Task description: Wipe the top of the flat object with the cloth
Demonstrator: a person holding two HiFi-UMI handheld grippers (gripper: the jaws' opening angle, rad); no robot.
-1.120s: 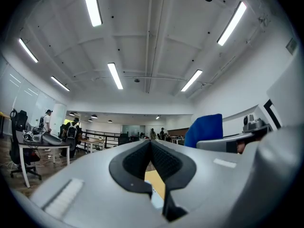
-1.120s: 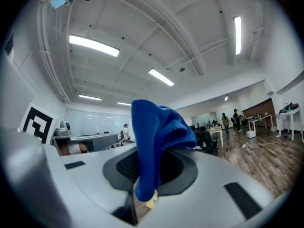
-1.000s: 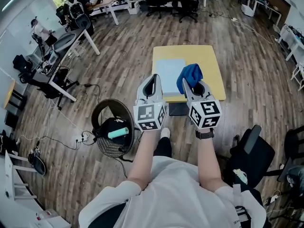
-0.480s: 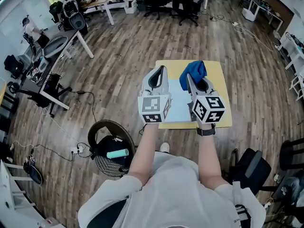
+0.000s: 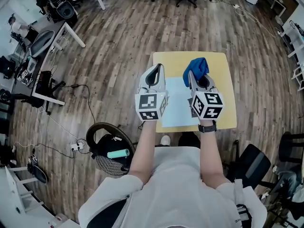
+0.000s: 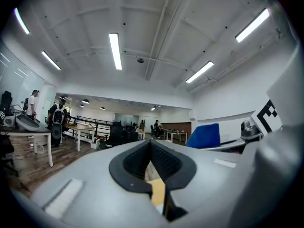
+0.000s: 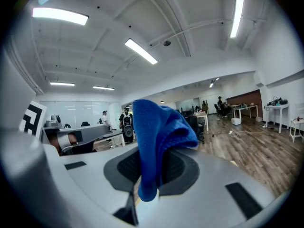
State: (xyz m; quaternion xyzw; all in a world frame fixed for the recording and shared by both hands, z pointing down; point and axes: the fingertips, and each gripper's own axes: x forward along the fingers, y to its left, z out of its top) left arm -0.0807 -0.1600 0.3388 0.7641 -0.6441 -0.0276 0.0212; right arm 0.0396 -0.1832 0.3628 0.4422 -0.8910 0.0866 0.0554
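Observation:
A pale blue flat board (image 5: 176, 104) lies on the small yellow table (image 5: 221, 82). My right gripper (image 5: 196, 78) is shut on a bunched blue cloth (image 5: 195, 68), which it holds above the board's far right corner. In the right gripper view the cloth (image 7: 159, 132) stands up out of the closed jaws of that gripper (image 7: 151, 175). My left gripper (image 5: 155, 70) hovers over the board's left edge, shut with nothing in it. The left gripper view shows its jaws (image 6: 151, 144) closed at the tip and the cloth (image 6: 204, 136) off to the right.
A round wire basket (image 5: 111, 148) with a teal cylinder in it stands on the wood floor to my left. A black office chair (image 5: 251, 163) is at my right. White desks with gear (image 5: 42, 42) line the far left.
Both grippers have come forward over the table, the right one still carrying the cloth. The table and board now lie directly under them, closer to me.

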